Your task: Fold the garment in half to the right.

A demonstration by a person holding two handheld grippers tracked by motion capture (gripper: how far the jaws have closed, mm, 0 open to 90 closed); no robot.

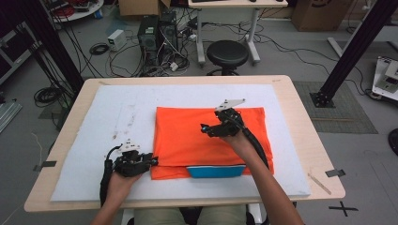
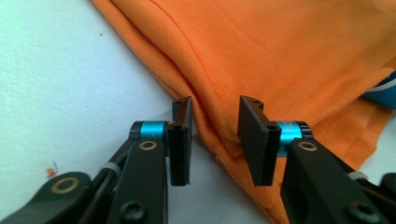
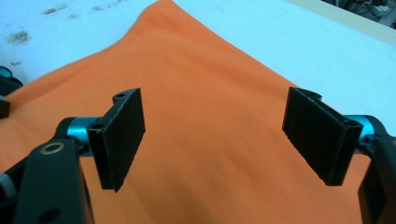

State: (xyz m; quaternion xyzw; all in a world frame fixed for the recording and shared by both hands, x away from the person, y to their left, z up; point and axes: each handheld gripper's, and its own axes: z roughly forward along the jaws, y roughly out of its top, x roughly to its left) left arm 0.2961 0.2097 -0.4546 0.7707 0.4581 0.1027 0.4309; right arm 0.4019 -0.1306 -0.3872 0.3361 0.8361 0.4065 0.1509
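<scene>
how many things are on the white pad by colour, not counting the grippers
orange: 1, the folded shirt
blue: 1, the collar piece showing at the shirt's near edge
total: 2

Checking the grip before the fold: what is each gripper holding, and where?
Left gripper straddles the orange knit shirt's folded edge, not clamped; right gripper holds nothing.

From the high view we look forward and down over the whole table (image 1: pixel 300 140), with the folded orange shirt (image 1: pixel 206 136) central and the floor beyond. The left gripper view sits very near the shirt's (image 2: pixel 280 56) folded edge, low along the white pad. The right gripper view hovers just above the shirt (image 3: pixel 210 130), facing across it; all three views share the shirt.
</scene>
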